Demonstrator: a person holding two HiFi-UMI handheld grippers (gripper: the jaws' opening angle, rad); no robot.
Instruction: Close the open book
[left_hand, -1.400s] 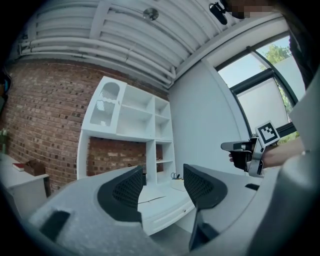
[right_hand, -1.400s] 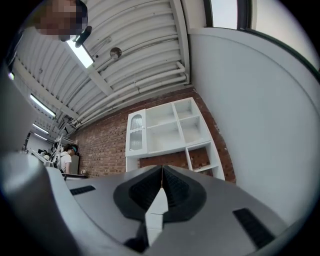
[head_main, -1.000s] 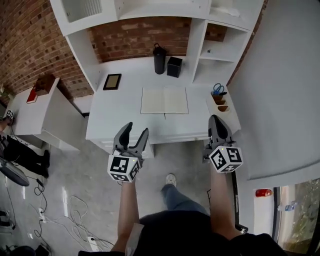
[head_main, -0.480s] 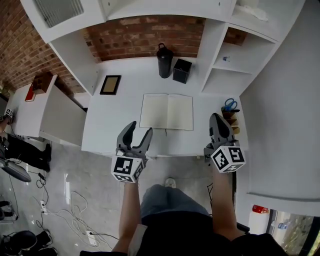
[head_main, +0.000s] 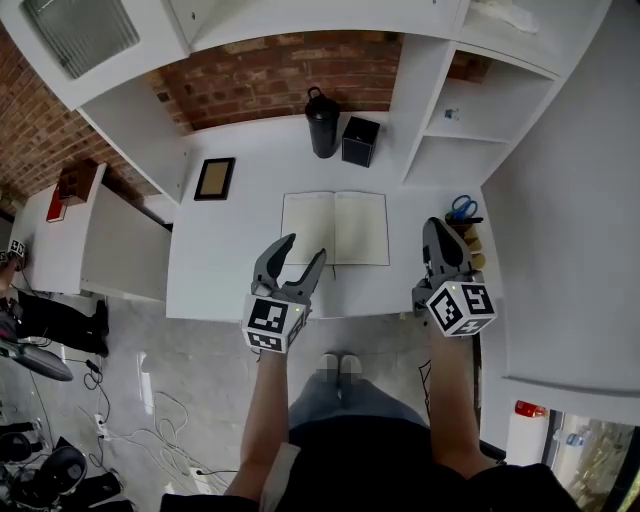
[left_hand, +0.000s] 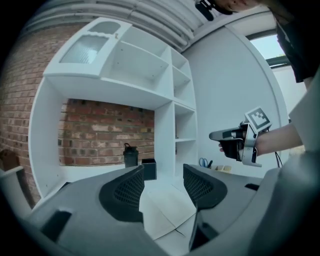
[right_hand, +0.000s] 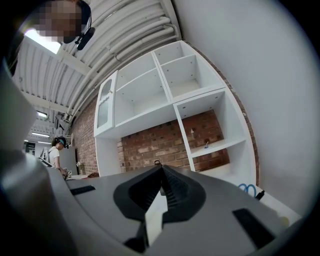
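An open book (head_main: 335, 228) with blank cream pages lies flat in the middle of the white desk (head_main: 220, 260). My left gripper (head_main: 298, 250) is open, hovering over the desk's front edge just below the book's left page; the left gripper view shows the book (left_hand: 167, 207) between its jaws. My right gripper (head_main: 437, 232) is shut on nothing, raised near the desk's right front corner, to the right of the book. It also shows in the left gripper view as the right gripper (left_hand: 216, 136) in the air.
A black bottle (head_main: 322, 124) and a black box (head_main: 360, 141) stand at the back of the desk. A framed picture (head_main: 215, 179) lies at the left. A wooden holder with blue scissors (head_main: 460, 210) sits at the right. White shelves (head_main: 450, 110) rise around the desk.
The person has stepped closer to the desk. Both grippers moved forward; the left one now reaches over the desk's front edge near the book. The jaws kept their states.
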